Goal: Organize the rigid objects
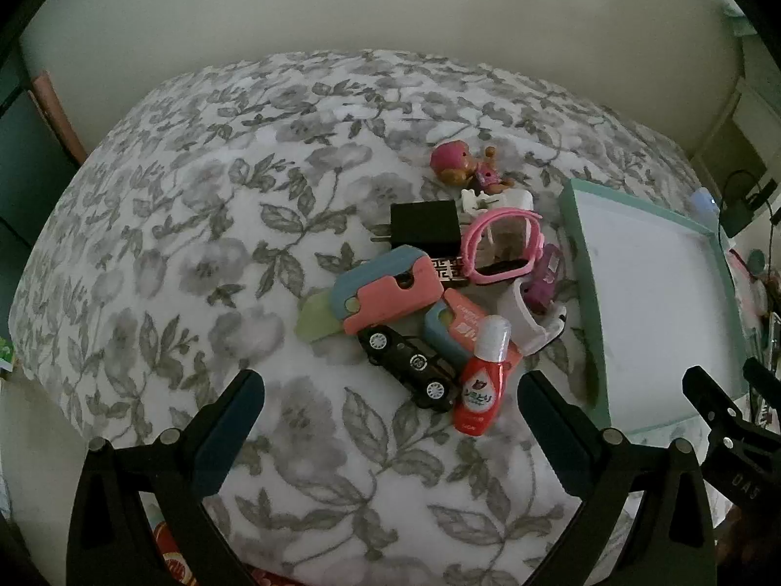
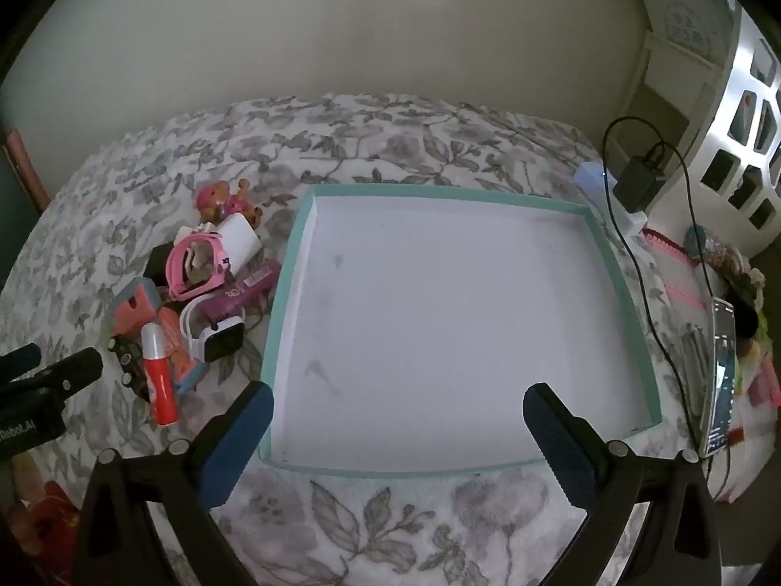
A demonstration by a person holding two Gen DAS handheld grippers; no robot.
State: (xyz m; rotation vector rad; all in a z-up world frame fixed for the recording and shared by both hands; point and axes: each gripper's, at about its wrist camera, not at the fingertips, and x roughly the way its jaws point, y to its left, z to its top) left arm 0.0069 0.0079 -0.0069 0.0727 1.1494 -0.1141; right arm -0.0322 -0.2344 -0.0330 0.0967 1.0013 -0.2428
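A pile of small rigid objects lies on the flowered bedspread [image 1: 195,254]: a red bottle [image 1: 481,386], a black toy car [image 1: 415,366], a pink-and-blue case [image 1: 385,288], a black charger [image 1: 427,227], pink goggles [image 1: 503,244], a doll [image 1: 463,166] and a white smartwatch [image 2: 215,339]. An empty teal-rimmed white tray [image 2: 288,263] lies to the right of the pile. My left gripper [image 1: 390,405] is open and empty just in front of the pile. My right gripper [image 2: 398,415] is open and empty over the tray's near edge.
A phone [image 2: 717,381], a black adapter with a cable [image 2: 639,180] and clutter lie right of the tray. A white shelf unit [image 2: 732,97] stands at the far right. A pale wall runs behind the bed.
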